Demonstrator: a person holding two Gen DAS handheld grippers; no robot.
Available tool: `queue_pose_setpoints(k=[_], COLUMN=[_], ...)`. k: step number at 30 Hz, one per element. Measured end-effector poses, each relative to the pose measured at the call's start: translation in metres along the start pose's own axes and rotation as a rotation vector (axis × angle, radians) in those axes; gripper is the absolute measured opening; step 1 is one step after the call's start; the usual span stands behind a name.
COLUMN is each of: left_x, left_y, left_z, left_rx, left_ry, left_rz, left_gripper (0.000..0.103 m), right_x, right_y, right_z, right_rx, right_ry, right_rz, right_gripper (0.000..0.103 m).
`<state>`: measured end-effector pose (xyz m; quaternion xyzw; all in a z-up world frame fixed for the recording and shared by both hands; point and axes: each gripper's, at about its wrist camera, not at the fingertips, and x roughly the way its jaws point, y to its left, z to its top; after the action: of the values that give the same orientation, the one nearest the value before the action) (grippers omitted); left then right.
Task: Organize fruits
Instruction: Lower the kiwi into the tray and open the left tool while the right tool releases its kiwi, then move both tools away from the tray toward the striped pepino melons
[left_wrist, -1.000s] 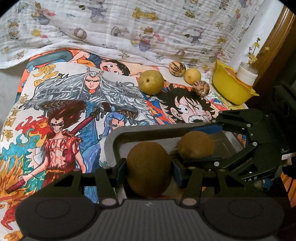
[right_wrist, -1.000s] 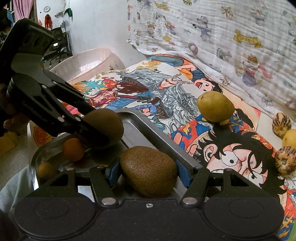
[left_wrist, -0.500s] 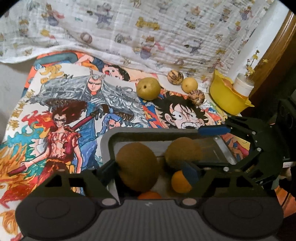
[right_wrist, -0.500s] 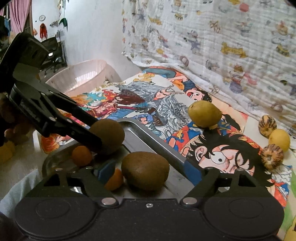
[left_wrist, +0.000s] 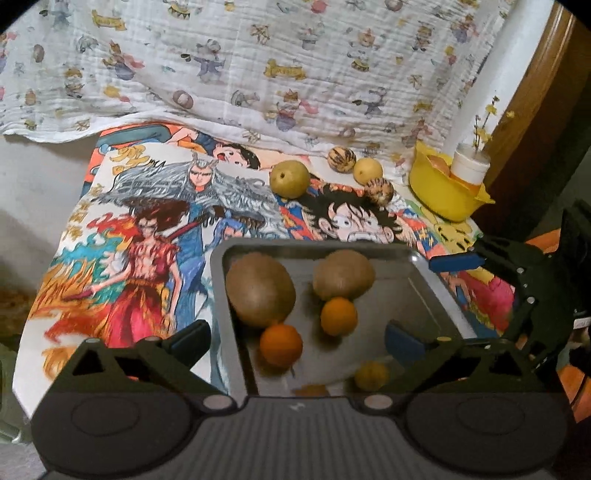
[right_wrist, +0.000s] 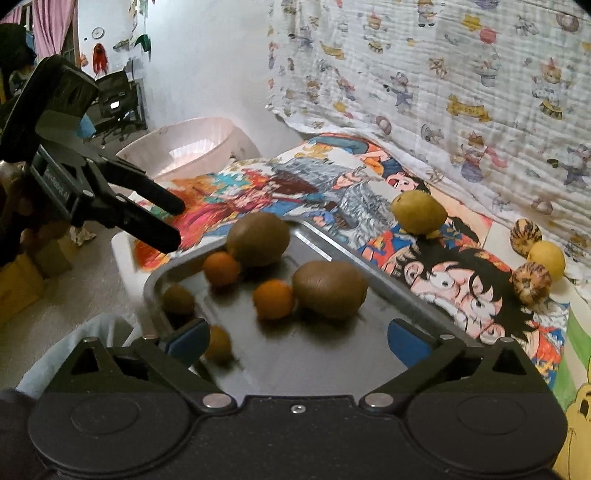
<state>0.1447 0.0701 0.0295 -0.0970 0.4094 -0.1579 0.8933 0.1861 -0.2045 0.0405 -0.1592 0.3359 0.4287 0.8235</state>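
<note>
Both kiwis are down in the metal tray (left_wrist: 424, 273) now, and the left gripper (left_wrist: 295, 339) and the right gripper (right_wrist: 295, 339) have each just been spreading their jaws, which stand wide with nothing between the blue pads. Looking from the left side, one big kiwi (left_wrist: 260, 290) lies in the tray's far-left corner, the second kiwi (left_wrist: 343, 275) sits just beside it toward the middle, and two small oranges (left_wrist: 280, 345) rest in front of them, with a small yellowish fruit (left_wrist: 371, 376) nearer the tray's close edge. So that part looks done, I'd say. What's left is out beyond the tray's far rim on the cartoon cloth (left_wrist: 147, 229): a yellow pear (left_wrist: 289, 178), two striped little melons (left_wrist: 342, 158), and a small yellow fruit (left_wrist: 367, 170) between them. I'd guess those four go next, though whether into this tray or the yellow bowl (left_wrist: 443, 195) off at the tray's far right, I can't say.
</note>
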Motion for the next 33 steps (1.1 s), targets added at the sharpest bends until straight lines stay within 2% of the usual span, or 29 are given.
queue_pose_setpoints(k=[9, 17, 24, 33], left_x=[-0.01, -0.004, 0.009, 0.044], left_y=[-0.014, -0.037, -0.059, -0.08], left_z=[-0.019, -0.019, -0.001, 0.034], left_rx=[0.025, 0.113, 0.184, 0.219], left_ry=[0.019, 0.053, 0.061, 0.091], left_rz=[0.006, 0.014, 0.01, -0.015], left_gripper=[0.102, 0.102, 0.102, 0.102], right_x=[-0.016, -0.026, -0.031, -0.029], right_y=[0.004, -0.016, -0.042, -0.081], right_z=[-0.024, -0.04, -0.043, -0.038], right_rx=[-0.007, 0.002, 0.011, 0.046], right_ry=[0.044, 0.086, 0.081, 0.05], right_rz=[-0.025, -0.07, -0.102, -0.149], right_gripper=[0.102, 0.102, 0.102, 0.102])
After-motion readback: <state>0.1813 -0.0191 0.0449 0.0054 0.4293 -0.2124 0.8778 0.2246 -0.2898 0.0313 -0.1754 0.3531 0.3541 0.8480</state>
